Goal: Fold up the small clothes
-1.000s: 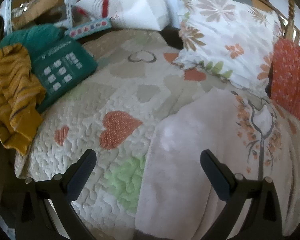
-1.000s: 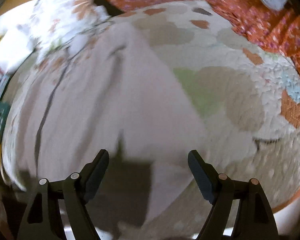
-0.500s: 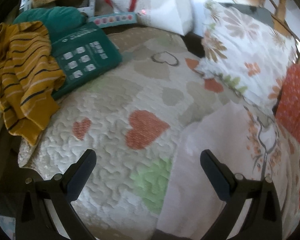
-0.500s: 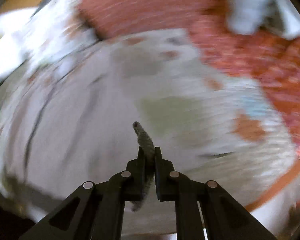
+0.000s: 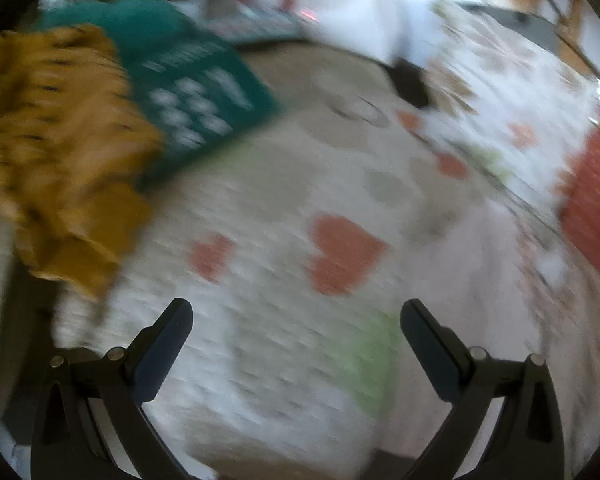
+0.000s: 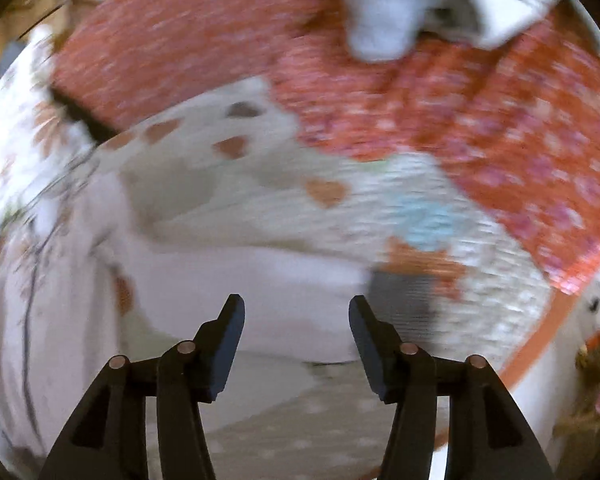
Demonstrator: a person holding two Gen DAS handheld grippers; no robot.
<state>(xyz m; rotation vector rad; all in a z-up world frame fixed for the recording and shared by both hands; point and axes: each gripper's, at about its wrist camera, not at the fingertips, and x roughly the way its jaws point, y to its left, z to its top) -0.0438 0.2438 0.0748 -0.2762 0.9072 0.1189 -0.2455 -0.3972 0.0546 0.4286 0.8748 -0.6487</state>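
Bed with a heart-patterned quilt (image 5: 284, 200), seen along both claws; both views are blurred. The pale pink garment (image 6: 260, 288), printed with a floral motif, lies spread on the quilt toward the bed's right side, below the floral pillow (image 5: 512, 92) and beside the red patterned cushion (image 6: 480, 112). In the left view its near corner (image 5: 500, 280) shows at the right of the frame.

Right claw (image 6: 296, 320): jaws stand moderately apart and have just been opening; nothing is between them, and the garment's folded edge lies beneath and beyond the fingertips, apparently released. Left claw (image 5: 296, 328): jaws wide, empty, above bare quilt near the bed's front edge, the garment off to its right.

A mustard striped garment (image 5: 60, 152) is heaped at the bed's left edge, partly over a teal package (image 5: 192, 96); it appears unfolded. A grey-white cloth (image 6: 400, 8) lies on the red cushion at the far right.

Handling, as judged: the pink garment looks light, thin and wholly limp, so it will drape and crease wherever lifted and cannot be pushed flat from one point. It is neither fragile nor slippery, though the quilted surface may drag on it. Hold is best taken at a corner or along a hem, pinching a single fold of fabric, ideally with both claws at matching corners so the edge stays straight during the fold. Catching the quilt together with the garment is the chief risk.
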